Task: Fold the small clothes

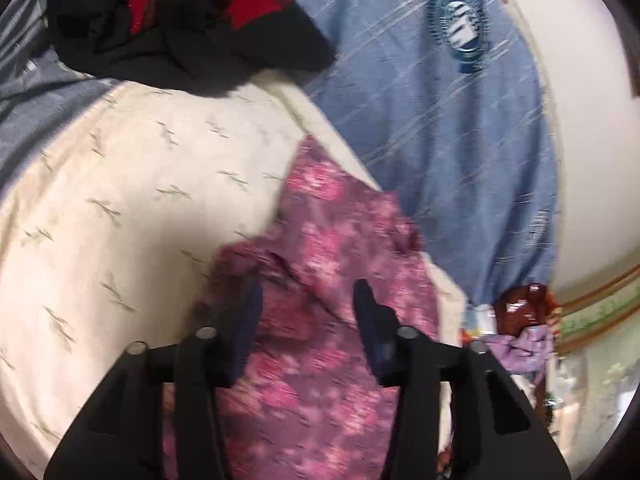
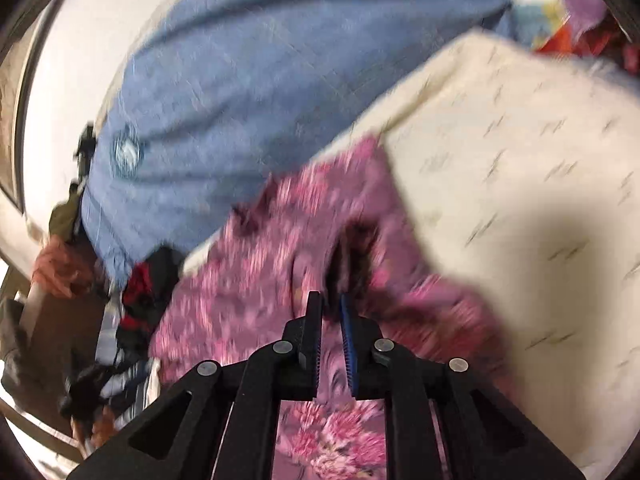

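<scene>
The right gripper (image 2: 331,304), fingers narrow, pinches the pink garment (image 2: 256,280); a thin bite could slip. The left gripper (image 1: 306,300) gapes wide at six o'clock.

Pink floral garment (image 1: 320,264): thin woven cloth, matt, mottled print, creased; it lies on a cream sheet (image 1: 132,200) of smooth matt cloth with a sparse grey motif, and at 1 o'clock from it a blue blanket (image 1: 420,128) of coarser matt cloth with pale diagonal threads and a stitched round badge. Black and red garment (image 1: 180,20) at 11 o'clock: soft, dull knit-like cloth. Left gripper (image 1: 306,300) and right gripper (image 2: 331,306): matt black plastic frames with dull metal pivot pins; finger pads (image 2: 347,332) ribbed blue, rubbery in look
</scene>
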Demonstrator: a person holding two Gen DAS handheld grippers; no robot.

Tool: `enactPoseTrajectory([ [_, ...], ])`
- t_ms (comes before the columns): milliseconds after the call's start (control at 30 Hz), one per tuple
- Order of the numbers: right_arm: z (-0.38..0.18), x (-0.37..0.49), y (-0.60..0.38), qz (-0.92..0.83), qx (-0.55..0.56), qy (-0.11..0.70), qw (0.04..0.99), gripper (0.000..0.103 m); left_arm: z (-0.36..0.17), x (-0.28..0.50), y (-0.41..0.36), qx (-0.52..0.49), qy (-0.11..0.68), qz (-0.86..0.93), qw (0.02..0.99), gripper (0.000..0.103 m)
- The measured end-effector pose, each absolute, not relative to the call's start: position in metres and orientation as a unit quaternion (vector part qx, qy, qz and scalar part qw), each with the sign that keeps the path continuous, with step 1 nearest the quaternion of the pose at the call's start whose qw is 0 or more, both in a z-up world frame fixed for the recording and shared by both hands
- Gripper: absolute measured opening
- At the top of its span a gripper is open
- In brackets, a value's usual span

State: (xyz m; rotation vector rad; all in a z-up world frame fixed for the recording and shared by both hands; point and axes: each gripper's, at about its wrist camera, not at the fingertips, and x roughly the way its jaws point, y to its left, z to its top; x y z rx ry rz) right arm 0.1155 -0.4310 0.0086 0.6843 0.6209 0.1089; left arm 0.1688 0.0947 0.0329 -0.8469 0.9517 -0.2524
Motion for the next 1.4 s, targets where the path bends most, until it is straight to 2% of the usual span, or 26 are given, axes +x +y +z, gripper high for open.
enactPoseTrajectory([
  [33,0.012,0.122,-0.436,0.051,0.333,0.298,0.893,0.025,0.033,0.172,0.087,-0.402,0.445,-0.136,0.789,0.060],
  [100,0.010,0.142,-0.439,0.052,0.337,0.313,0.886,0.033,0.029,0.178,0.075,-0.405,0.454,-0.154,0.779,0.060],
  [233,-0.007,0.178,-0.432,0.060,0.341,0.370,0.862,0.034,0.001,0.200,0.051,-0.417,0.501,-0.159,0.742,0.060],
  [367,-0.017,0.199,-0.418,0.074,0.337,0.386,0.856,0.034,-0.010,0.218,0.050,-0.428,0.503,-0.140,0.737,0.059],
  [400,-0.018,0.201,-0.419,0.079,0.331,0.386,0.858,0.031,-0.008,0.223,0.049,-0.429,0.500,-0.134,0.740,0.053],
  [433,-0.017,0.204,-0.417,0.084,0.323,0.384,0.861,0.015,-0.002,0.229,0.048,-0.427,0.492,-0.137,0.746,0.021],
  [467,-0.013,0.208,-0.417,0.088,0.316,0.381,0.865,0.009,0.004,0.234,0.047,-0.420,0.486,-0.143,0.753,0.003],
  [600,0.044,0.191,-0.428,0.115,0.314,0.281,0.899,0.009,0.037,0.229,0.057,-0.407,0.443,-0.137,0.787,0.003],
  [667,0.053,0.180,-0.431,0.121,0.310,0.269,0.904,0.009,0.036,0.216,0.059,-0.400,0.447,-0.143,0.787,0.003],
  [800,0.009,0.171,-0.426,0.087,0.268,0.348,0.894,0.009,-0.003,0.196,0.055,-0.374,0.488,-0.122,0.779,0.003],
  [900,-0.025,0.166,-0.428,0.066,0.286,0.394,0.871,0.010,-0.023,0.192,0.062,-0.406,0.496,-0.132,0.756,0.003],
  [967,-0.015,0.157,-0.431,0.058,0.297,0.374,0.876,0.018,-0.018,0.191,0.066,-0.403,0.488,-0.140,0.762,0.004],
  [1000,-0.005,0.153,-0.433,0.052,0.293,0.360,0.884,0.020,-0.014,0.191,0.067,-0.396,0.482,-0.143,0.768,0.007],
  [1033,0.002,0.153,-0.434,0.057,0.292,0.349,0.889,0.027,-0.011,0.190,0.067,-0.391,0.477,-0.146,0.773,0.014],
  [1067,0.006,0.157,-0.434,0.058,0.290,0.349,0.889,0.040,-0.009,0.189,0.066,-0.384,0.471,-0.146,0.781,0.018],
  [1133,0.003,0.166,-0.434,0.044,0.287,0.369,0.883,0.046,-0.009,0.191,0.062,-0.379,0.464,-0.150,0.786,0.022],
  [1167,-0.004,0.172,-0.430,0.040,0.283,0.386,0.877,0.045,-0.008,0.192,0.060,-0.375,0.464,-0.150,0.789,0.022],
  [1200,-0.007,0.177,-0.427,0.042,0.277,0.394,0.875,0.041,-0.008,0.193,0.059,-0.371,0.463,-0.151,0.791,0.022],
  [1233,-0.008,0.181,-0.421,0.052,0.265,0.397,0.877,0.012,-0.007,0.192,0.061,-0.366,0.461,-0.152,0.794,0.022],
  [1267,-0.003,0.184,-0.415,0.063,0.246,0.395,0.883,0.009,-0.006,0.194,0.061,-0.360,0.461,-0.149,0.797,0.022],
  [1367,0.020,0.184,-0.410,0.052,0.223,0.340,0.912,0.009,-0.014,0.198,0.062,-0.364,0.471,-0.142,0.791,0.022],
  [1400,0.020,0.190,-0.410,0.039,0.214,0.344,0.913,0.009,-0.016,0.199,0.063,-0.364,0.477,-0.139,0.788,0.022],
])
